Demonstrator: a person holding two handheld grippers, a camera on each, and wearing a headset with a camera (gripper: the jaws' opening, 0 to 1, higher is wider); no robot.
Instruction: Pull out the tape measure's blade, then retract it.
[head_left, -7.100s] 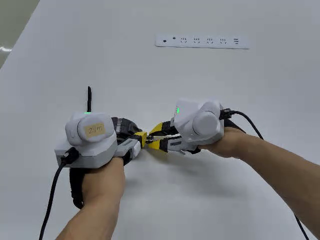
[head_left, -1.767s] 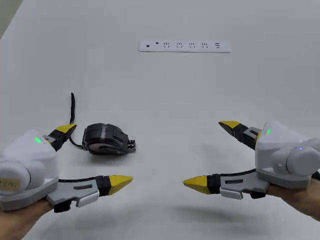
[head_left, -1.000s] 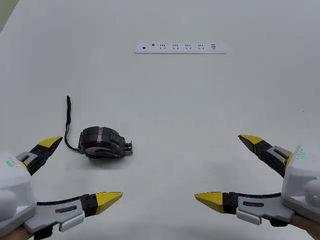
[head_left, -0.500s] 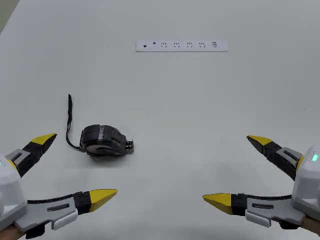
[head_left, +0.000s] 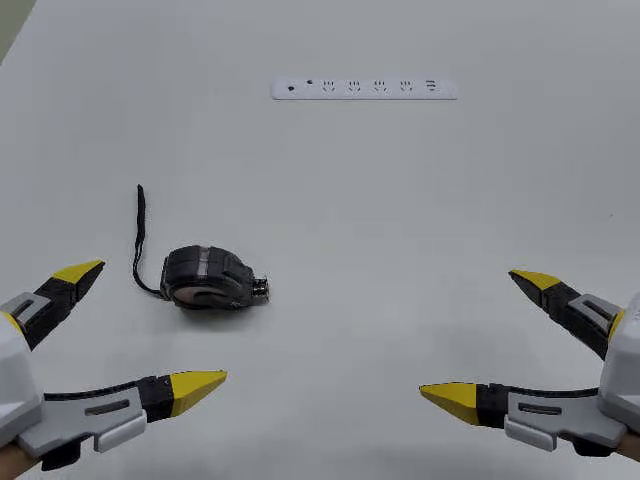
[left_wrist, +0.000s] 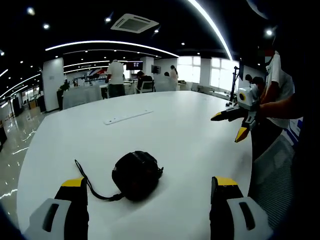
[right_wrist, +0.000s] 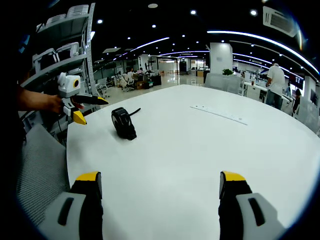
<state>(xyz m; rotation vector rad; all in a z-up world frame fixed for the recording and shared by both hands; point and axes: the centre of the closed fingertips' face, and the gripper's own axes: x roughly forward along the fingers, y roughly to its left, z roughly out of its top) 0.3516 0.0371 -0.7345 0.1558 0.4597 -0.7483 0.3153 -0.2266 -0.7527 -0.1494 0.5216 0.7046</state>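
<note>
L gripper (head_left: 145, 324) and R gripper (head_left: 482, 333) both gape, empty. The tape (head_left: 210, 278), wound in, lies on counter (head_left: 400, 200) just ahead of L. Risk, I reckon: loose case skids or rolls if I pinch off-centre.

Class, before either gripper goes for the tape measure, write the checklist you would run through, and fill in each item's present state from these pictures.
1. The left gripper open, nothing between its jaws: ok.
2. The right gripper open, nothing between its jaws: ok.
3. The tape measure lying free on the table, apart from both grippers: ok.
4. Blade wound in, just the hook at the case mouth: ok.
5. The strap trailing off the case's other end, away from the hook: ok.
6. Blade lock released: cannot tell.
</note>
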